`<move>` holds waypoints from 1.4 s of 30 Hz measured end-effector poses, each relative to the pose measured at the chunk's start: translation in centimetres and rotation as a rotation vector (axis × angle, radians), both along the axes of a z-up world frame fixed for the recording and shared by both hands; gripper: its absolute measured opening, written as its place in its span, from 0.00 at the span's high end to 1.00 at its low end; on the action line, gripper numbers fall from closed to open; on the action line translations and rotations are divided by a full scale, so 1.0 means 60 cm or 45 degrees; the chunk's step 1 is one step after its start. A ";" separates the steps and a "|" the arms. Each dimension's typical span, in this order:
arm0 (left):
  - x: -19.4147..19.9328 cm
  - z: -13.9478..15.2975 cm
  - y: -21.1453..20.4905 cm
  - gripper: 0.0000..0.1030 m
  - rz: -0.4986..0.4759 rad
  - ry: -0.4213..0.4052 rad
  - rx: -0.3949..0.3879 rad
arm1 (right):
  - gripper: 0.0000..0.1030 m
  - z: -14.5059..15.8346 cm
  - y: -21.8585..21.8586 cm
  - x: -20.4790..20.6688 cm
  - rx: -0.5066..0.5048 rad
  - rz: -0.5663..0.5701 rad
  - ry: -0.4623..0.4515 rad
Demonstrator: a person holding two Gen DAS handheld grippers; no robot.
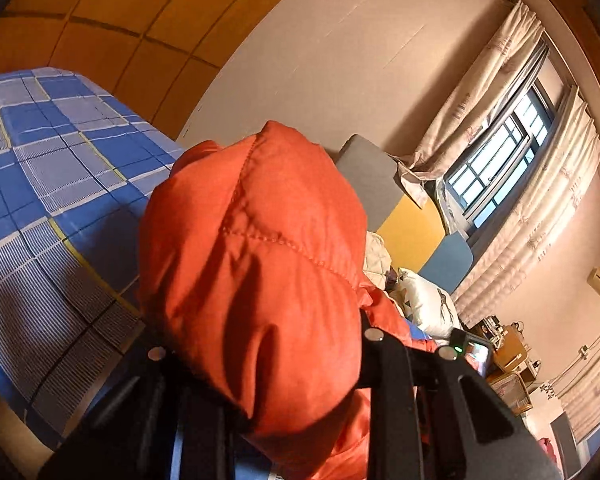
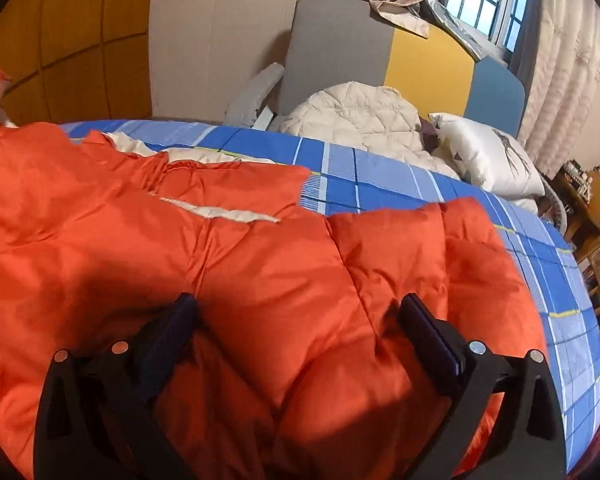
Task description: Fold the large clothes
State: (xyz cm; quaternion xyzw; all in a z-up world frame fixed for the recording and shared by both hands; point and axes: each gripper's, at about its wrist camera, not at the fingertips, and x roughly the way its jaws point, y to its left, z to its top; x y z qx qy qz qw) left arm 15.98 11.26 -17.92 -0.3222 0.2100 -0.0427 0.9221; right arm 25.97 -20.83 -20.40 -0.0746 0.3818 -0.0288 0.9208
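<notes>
An orange puffer jacket [image 2: 140,240] lies spread over the blue checked bed sheet [image 2: 380,184], with a white lining strip showing. In the left wrist view a puffy fold of the jacket [image 1: 252,240] bulges up between the fingers of my left gripper [image 1: 264,340], which is shut on it and holds it raised above the bed [image 1: 40,160]. The fabric hides the left fingertips. My right gripper [image 2: 298,304] stands open just over the jacket's near right part, its fingers [image 2: 420,320] wide apart and the fabric below them.
A cream quilted garment [image 2: 352,120] and a white pillow [image 2: 484,156] lie at the bed's head, against a grey, yellow and blue headboard [image 2: 428,60]. A curtained window [image 1: 496,164] is behind it. A wooden desk [image 2: 596,200] stands at the right and wooden wall panels [image 1: 100,8] at the left.
</notes>
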 end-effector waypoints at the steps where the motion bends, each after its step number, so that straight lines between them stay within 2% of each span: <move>1: 0.000 0.003 -0.001 0.77 0.000 0.000 0.008 | 0.03 0.005 -0.002 -0.013 0.000 0.004 -0.017; 5: -0.004 0.007 -0.004 0.77 0.004 0.005 0.011 | 0.03 0.024 -0.014 -0.089 0.023 0.020 -0.088; 8: -0.006 0.009 -0.004 0.77 0.007 0.009 0.011 | 0.03 0.017 -0.019 -0.128 0.055 0.034 -0.084; 11: -0.011 0.012 -0.013 0.77 0.007 0.010 0.009 | 0.03 -0.013 -0.005 -0.137 0.039 0.033 -0.043; 14: -0.013 0.016 -0.021 0.77 -0.013 0.006 0.017 | 0.03 -0.039 0.020 -0.135 -0.068 0.031 -0.063; 18: -0.020 0.032 -0.043 0.77 -0.038 -0.007 0.099 | 0.03 -0.043 0.020 -0.136 -0.081 0.035 -0.056; 21: -0.021 0.045 -0.054 0.77 -0.042 -0.009 0.134 | 0.03 -0.024 0.006 -0.143 -0.053 0.064 -0.024; 29: -0.041 0.081 -0.091 0.77 -0.052 -0.032 0.275 | 0.03 0.040 -0.062 -0.190 0.132 -0.050 -0.160; 31: -0.051 0.086 -0.096 0.77 -0.057 -0.042 0.285 | 0.03 0.041 -0.050 -0.176 0.204 0.029 -0.117; 34: -0.061 0.092 -0.098 0.77 -0.059 -0.029 0.289 | 0.03 0.032 -0.002 -0.157 0.130 0.114 -0.093; 36: -0.062 0.098 -0.099 0.77 -0.062 -0.014 0.303 | 0.03 0.011 0.028 -0.146 0.154 0.169 -0.019; 39: -0.063 0.106 -0.103 0.77 -0.067 0.003 0.328 | 0.03 -0.013 0.057 -0.147 0.182 0.169 0.014; 42: -0.054 0.112 -0.118 0.76 -0.064 0.026 0.375 | 0.03 -0.015 0.060 -0.148 0.184 0.169 0.031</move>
